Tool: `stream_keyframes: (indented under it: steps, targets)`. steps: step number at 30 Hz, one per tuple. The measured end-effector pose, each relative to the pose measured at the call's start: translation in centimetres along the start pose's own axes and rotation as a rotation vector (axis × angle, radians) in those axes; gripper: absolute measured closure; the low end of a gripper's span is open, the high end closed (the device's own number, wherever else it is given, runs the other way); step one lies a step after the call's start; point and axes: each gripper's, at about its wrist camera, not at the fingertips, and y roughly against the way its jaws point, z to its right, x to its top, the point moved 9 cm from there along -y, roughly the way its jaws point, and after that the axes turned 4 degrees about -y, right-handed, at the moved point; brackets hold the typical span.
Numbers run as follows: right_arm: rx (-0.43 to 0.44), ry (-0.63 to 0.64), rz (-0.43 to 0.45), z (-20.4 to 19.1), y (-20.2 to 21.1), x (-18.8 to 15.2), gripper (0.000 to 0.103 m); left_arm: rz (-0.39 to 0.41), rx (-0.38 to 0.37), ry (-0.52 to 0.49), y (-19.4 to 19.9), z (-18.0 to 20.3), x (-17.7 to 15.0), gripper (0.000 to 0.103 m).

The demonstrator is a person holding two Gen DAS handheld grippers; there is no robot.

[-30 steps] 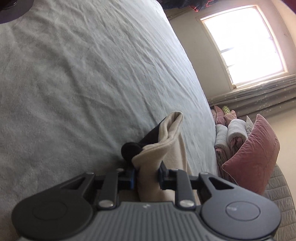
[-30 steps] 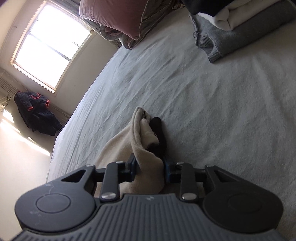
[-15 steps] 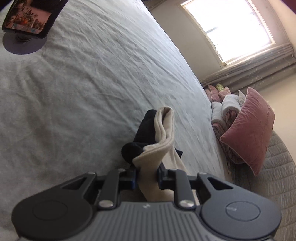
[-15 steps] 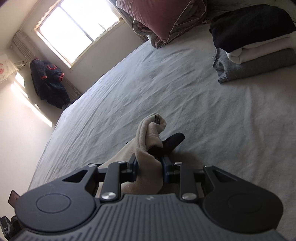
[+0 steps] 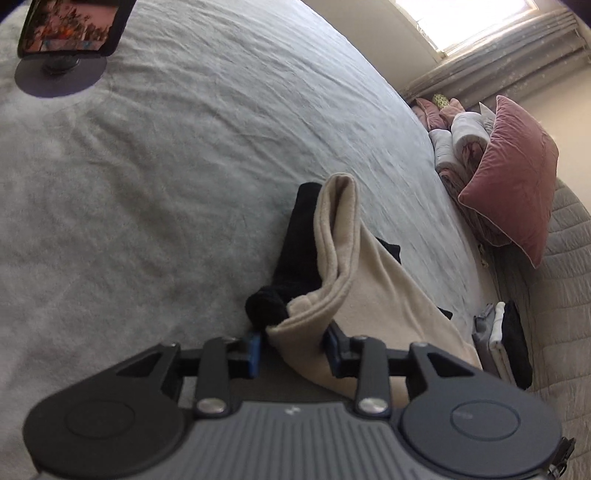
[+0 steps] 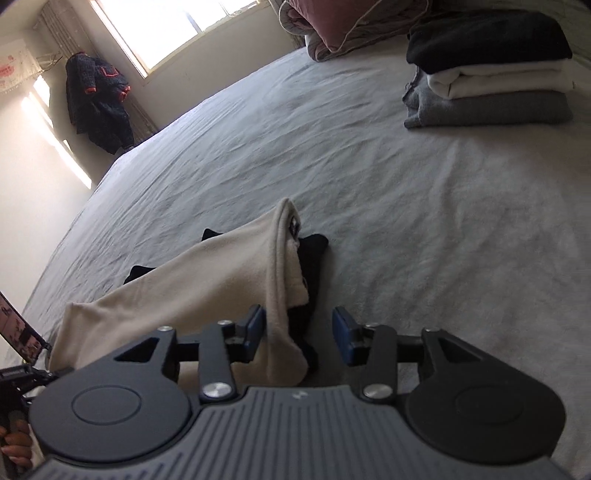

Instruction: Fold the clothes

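Both tools are opening: the left tool (image 5: 291,349) and right tool (image 6: 299,334) are letting go of the cream garment (image 6: 207,280), seemingly untouched, lying at lower centre on the bed (image 6: 406,206); open sheet is stretching beyond.

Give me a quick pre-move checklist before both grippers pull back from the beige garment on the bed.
1. Left gripper letting go: ok, jaws opening, though the beige garment is between the pads and looks to touch them.
2. Right gripper letting go: ok, jaws opening, a clear gap on one side of the cloth.
3. Garment resting on the bed: cannot tell, the gripped edge stands up in a ridge.
4. Fold neat: not ok, black fabric pokes out beside the beige.
5. Folded stack clear of the work area: ok, well apart.
6. Phone on stand out of the way: ok, far across the bed.
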Motion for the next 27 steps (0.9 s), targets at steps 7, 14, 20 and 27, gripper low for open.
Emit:
stream_keyframes:
  steps: [7, 14, 20, 27]
  targets:
    - [0.000, 0.094, 0.076, -0.5, -0.4, 2.3, 0.053, 0.187, 0.043, -0.205, 1.7, 1.8, 3.8, 0.054]
    - [0.036, 0.082, 0.082, -1.1, -3.5, 4.6, 0.053, 0.212, 0.061, -0.255, -1.0, 2.0, 6.2, 0.053]
    - [0.066, 0.051, 0.038, -0.9, -6.7, 5.8, 0.053, 0.215, 0.057, -0.259, -3.4, 2.5, 7.1, 0.056]
    - [0.094, 0.021, 0.036, -1.5, -8.1, 6.0, 0.087, 0.247, 0.013, -0.310, -4.2, 3.3, 7.6, 0.094]
